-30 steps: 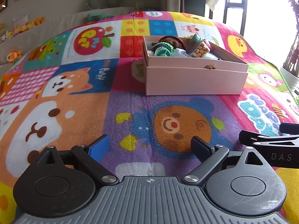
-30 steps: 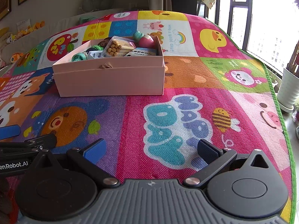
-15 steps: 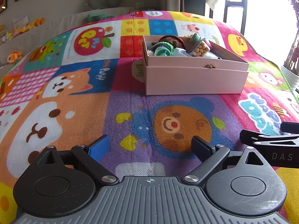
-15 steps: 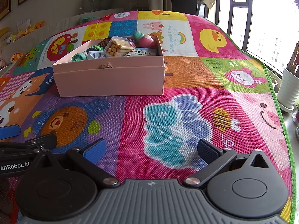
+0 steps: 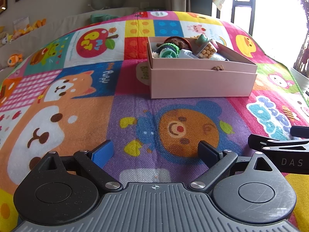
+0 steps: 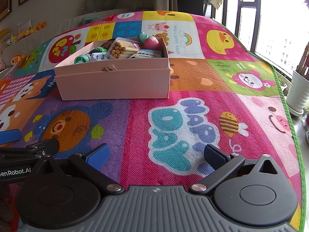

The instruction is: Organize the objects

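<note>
Objects look boxed up; both of my tools hang idle over the mat.

I read the sorting as essentially done: the pink box (image 6: 115, 83) sits at about 11 o'clock from my right gripper (image 6: 155, 155) and about 1 o'clock from my left gripper (image 5: 156, 151), well apart from both, and it holds the whole lot — the biscuit-stick pack (image 6: 123, 49), the pink toy (image 6: 151, 42), the teal wheel (image 5: 168, 54) and the crocheted piece (image 5: 171, 46) among them. I see no loose item on the play mat (image 6: 193, 73) in either view, so nothing obvious is left to fetch, though the mat behind the cameras is hidden from me. Both grippers have their fingers spread wide and carry nothing; each one's side shows at the edge of the other's view.
</note>
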